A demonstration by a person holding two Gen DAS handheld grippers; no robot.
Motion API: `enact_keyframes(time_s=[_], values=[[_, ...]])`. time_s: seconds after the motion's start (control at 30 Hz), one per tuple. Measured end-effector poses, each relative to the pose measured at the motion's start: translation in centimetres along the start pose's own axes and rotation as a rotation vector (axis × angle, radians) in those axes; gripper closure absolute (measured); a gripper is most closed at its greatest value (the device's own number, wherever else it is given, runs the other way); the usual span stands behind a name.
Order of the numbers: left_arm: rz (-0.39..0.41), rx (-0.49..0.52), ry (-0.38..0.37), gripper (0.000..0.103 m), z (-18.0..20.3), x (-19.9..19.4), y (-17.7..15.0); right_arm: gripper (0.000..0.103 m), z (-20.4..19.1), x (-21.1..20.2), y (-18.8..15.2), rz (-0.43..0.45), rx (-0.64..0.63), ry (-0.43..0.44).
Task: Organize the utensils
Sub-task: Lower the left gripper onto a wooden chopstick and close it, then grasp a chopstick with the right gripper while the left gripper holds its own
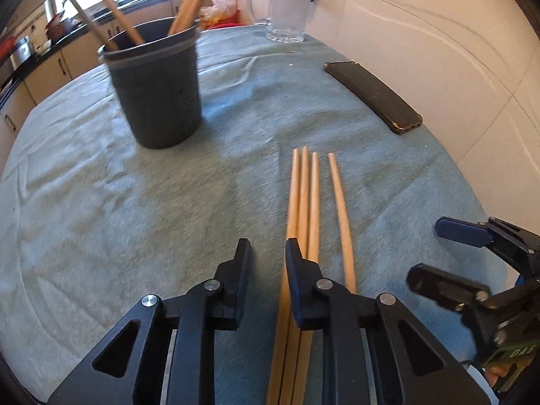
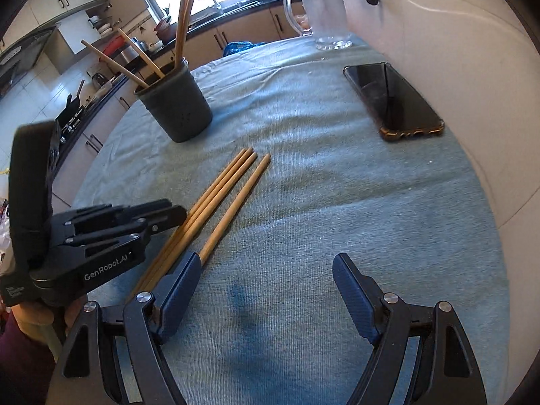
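Four wooden chopsticks (image 1: pixel 305 199) flat beside dark cup (image 1: pixel 155 84) of chopsticks

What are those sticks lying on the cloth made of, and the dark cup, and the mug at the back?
The sticks look like bare wood or bamboo: pale tan, matte. The dark cup seems to be dull grey plastic, though that is uncertain. The mug is clear glass; you can see through it.

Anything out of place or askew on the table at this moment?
Four chopsticks lie loose on the cloth instead of in the dark holder, one apart from the others. A phone sits among the utensils. Nothing looks spilled or damaged.
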State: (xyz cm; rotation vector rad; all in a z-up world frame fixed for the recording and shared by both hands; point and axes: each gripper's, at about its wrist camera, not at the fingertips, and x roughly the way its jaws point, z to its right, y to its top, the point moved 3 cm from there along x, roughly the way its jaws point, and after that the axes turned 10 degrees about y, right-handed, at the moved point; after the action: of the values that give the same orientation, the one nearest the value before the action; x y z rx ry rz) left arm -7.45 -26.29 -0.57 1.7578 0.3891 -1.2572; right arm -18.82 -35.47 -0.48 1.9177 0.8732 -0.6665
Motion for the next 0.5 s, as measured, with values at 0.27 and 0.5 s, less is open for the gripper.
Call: enact_keyframes(time_s=[0.27,0.5], values=[[0.018,0.079,0.041,0.091,1.8,0.6,1.3,0.018,0.6,0.5,-0.1,0.008,0.006,-0.002],[0.002,0.033,0.044,0.099,0.8,1.2,2.0,0.018,0.4,0.9,0.2,-0.002,-0.012,-0.027]])
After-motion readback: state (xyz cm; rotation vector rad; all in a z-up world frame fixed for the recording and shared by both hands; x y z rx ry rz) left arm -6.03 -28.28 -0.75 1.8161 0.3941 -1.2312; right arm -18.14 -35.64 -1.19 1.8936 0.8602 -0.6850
